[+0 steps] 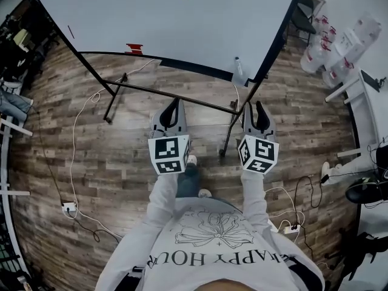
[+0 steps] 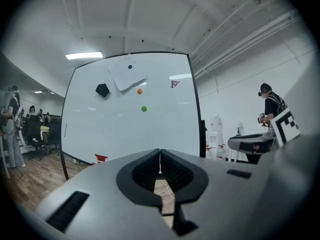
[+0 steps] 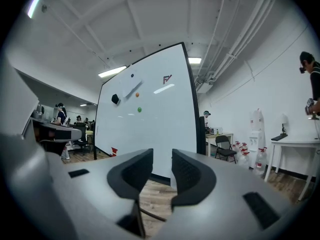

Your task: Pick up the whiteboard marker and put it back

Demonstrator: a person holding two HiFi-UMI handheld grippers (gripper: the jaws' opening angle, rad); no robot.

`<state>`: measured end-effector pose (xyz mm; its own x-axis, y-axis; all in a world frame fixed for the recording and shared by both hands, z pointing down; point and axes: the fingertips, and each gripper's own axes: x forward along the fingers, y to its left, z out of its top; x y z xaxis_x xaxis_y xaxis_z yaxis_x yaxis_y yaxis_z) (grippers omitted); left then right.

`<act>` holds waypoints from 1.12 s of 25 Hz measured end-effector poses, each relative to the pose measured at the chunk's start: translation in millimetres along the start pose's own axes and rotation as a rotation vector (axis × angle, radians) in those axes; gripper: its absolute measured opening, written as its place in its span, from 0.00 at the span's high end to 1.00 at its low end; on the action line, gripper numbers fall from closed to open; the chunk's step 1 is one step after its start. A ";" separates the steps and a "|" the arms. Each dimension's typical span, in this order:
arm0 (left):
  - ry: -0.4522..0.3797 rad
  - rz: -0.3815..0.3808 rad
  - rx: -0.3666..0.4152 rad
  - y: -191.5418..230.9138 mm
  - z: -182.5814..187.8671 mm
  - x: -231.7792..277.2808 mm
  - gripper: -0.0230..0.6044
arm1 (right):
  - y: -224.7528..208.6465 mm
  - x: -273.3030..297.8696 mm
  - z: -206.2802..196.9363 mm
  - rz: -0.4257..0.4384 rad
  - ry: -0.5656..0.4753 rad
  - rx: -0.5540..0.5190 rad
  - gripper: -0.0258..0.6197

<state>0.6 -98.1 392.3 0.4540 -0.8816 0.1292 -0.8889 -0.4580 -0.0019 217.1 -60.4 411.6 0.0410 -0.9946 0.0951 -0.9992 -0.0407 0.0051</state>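
The whiteboard (image 1: 176, 17) stands on a black frame ahead of me. On its bottom ledge near the right leg stands a small white object with a dark tip (image 1: 237, 67), perhaps the marker; I cannot tell for sure. A red item (image 1: 134, 48) sits on the ledge further left. My left gripper (image 1: 174, 105) is held level short of the board, jaws shut and empty (image 2: 160, 156). My right gripper (image 1: 257, 108) is beside it with its jaws parted and nothing between them (image 3: 162, 159). The board (image 2: 130, 109) carries a green magnet (image 2: 144, 108), an orange one and a black eraser (image 2: 102, 90).
The board's black legs and crossbar (image 1: 176, 99) lie just in front of both grippers. White cables (image 1: 76, 162) and a power strip (image 1: 68, 207) are on the wood floor at left. Water bottles (image 1: 339, 47) and a table stand at right. People are in the background.
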 end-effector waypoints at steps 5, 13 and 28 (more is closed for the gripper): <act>-0.004 -0.024 0.007 24.9 9.1 57.4 0.95 | -1.0 59.9 4.7 -0.022 0.007 -0.010 0.80; 0.003 -0.067 0.018 65.0 16.7 137.6 0.95 | -1.8 147.2 0.7 -0.066 0.040 -0.020 0.78; 0.068 -0.122 0.002 91.6 -5.5 221.6 0.95 | -21.1 227.5 -35.4 -0.137 0.148 -0.046 0.77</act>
<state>19.5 -334.7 426.1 0.5535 -0.8095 0.1956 -0.8272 -0.5617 0.0161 247.6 -282.5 468.4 0.1799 -0.9550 0.2360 -0.9832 -0.1672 0.0729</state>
